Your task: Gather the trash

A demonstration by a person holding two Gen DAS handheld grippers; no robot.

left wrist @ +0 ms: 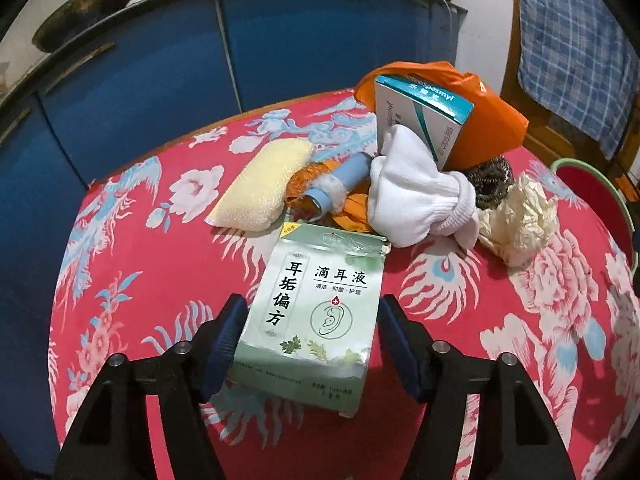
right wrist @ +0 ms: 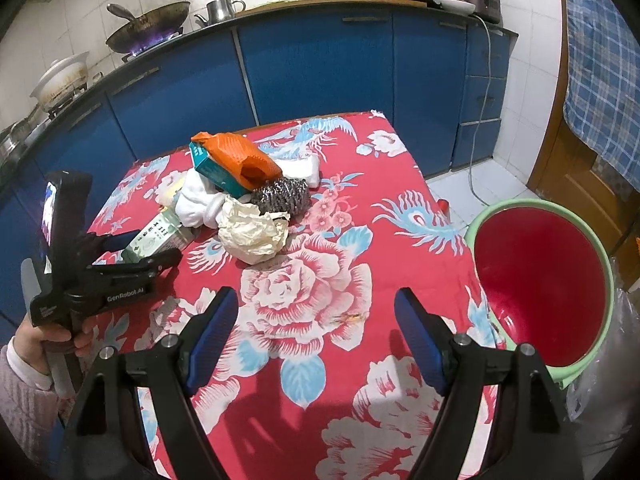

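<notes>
Barely started: red basin point(right wrist: 540, 280) looks empty, pile untouched; left gripper point(left wrist: 312, 320) spread astride ear-drop box point(left wrist: 316, 312), not clamped, right gripper point(right wrist: 316, 320) spread w/ nothing.

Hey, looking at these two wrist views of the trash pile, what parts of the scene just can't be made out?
- Red bin: its bottom is cut off by the rim in the right wrist view; only a sliver shows in the left wrist view.
- Green ear-drop box: whether the left gripper is touching it yet; small print at its base is blurred.
- Steel scourer: mostly hidden behind the white sock in the left wrist view.
</notes>
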